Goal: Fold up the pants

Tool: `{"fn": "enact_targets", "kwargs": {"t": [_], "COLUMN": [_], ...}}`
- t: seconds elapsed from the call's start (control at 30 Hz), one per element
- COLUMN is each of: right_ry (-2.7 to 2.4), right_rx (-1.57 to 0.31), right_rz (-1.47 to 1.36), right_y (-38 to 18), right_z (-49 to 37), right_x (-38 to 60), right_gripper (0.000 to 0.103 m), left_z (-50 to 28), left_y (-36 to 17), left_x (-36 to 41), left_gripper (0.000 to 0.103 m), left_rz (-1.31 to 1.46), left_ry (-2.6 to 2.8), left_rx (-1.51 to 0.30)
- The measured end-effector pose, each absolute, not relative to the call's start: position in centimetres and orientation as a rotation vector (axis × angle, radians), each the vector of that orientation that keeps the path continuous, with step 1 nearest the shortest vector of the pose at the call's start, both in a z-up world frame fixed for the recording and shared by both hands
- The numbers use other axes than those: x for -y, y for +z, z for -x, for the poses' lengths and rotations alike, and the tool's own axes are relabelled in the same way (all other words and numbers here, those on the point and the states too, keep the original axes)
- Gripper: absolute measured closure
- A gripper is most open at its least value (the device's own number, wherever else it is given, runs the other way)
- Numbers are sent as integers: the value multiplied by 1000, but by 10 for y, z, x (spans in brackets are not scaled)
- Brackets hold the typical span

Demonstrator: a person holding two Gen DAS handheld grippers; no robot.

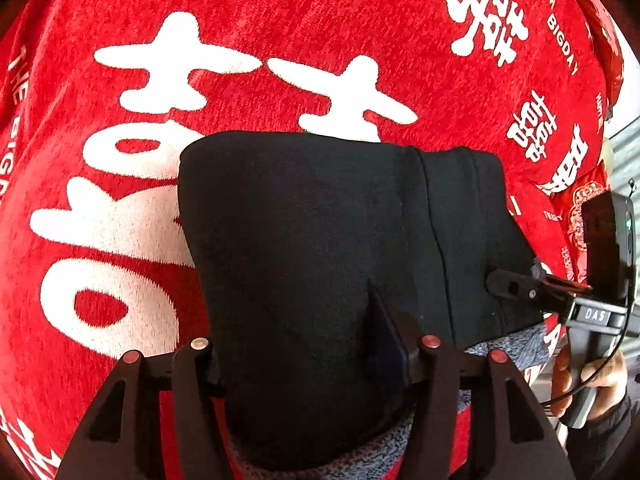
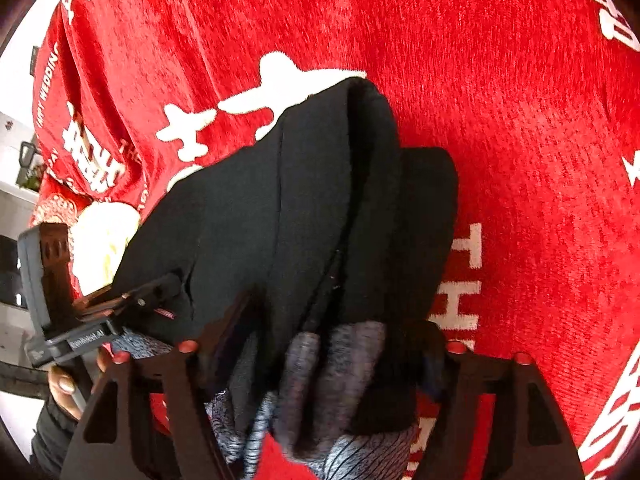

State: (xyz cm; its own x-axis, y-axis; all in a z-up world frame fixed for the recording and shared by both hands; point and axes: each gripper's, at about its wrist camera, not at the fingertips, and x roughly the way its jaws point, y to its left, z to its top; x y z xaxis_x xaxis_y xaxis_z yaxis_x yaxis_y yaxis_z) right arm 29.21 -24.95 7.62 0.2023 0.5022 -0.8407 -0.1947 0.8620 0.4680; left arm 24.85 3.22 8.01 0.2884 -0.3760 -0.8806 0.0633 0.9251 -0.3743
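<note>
Pants (image 1: 304, 240): black outside, grey heathered lining showing at the near edge. Already a compact multi-layer bundle, lying on the red blanket (image 1: 280, 20) with white characters. Both tongs are at its near end.

Left gripper (image 1: 308, 344): fingers spread wide to either side of the near end. One dark pad (image 1: 384, 332) presses the fabric from the right; the other finger is mostly hidden. The bundle fills the gap, but I cannot tell whether I am truly clenched on it.

Right gripper (image 2: 320, 344): straddles the layered corner where lining (image 2: 344, 364) bunches out. Fingers apart with thick folds between them; firmness of grip not readable, view blurred there. Seen from my left camera, its tip (image 1: 508, 284) touches the bundle's right edge.

Step, as I judge it: late, either making the last fold or squaring the finished bundle.

Next move calls for both tongs working together, keeping layers stacked, tucking the stray lining under, and pressing the top flat. Risk: slippery layers sliding apart if one side lifts first.
</note>
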Motion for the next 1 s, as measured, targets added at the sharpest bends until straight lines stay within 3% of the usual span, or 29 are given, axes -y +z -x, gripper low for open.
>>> {"fn": "enact_targets", "kwargs": {"t": [0.13, 0.2, 0.23, 0.27, 0.4, 0.7, 0.93, 1.0], "right_ry": [450, 433, 450, 479, 616, 620, 565, 509], "right_rx": [-1210, -1138, -1082, -1037, -952, -1129, -1051, -1001], "right_rz": [-222, -184, -169, -161, -131, -237, -124, -33], "right_y": [100, 114, 125, 133, 150, 71, 108, 124], "right_z": [-272, -255, -243, -233, -205, -222, -200, -184], "right_x": [256, 259, 258, 256, 238, 237, 234, 230], "right_gripper": [30, 21, 11, 9, 9, 8, 8, 0], "left_z": [-237, -232, -229, -224, -211, -206, -193, -183], "left_y": [102, 113, 118, 127, 146, 98, 124, 137], "left_x": [-35, -36, -37, -39, -33, 14, 20, 18], "left_gripper": [41, 41, 41, 39, 27, 26, 25, 24], "left_rz": [243, 241, 249, 256, 286, 119, 81, 68], "left_ry": [-249, -230, -225, -214, -239, -252, -224, -182], "left_rx": [-1221, -1196, -1179, -1155, -1085, -1161, -1132, -1095]}}
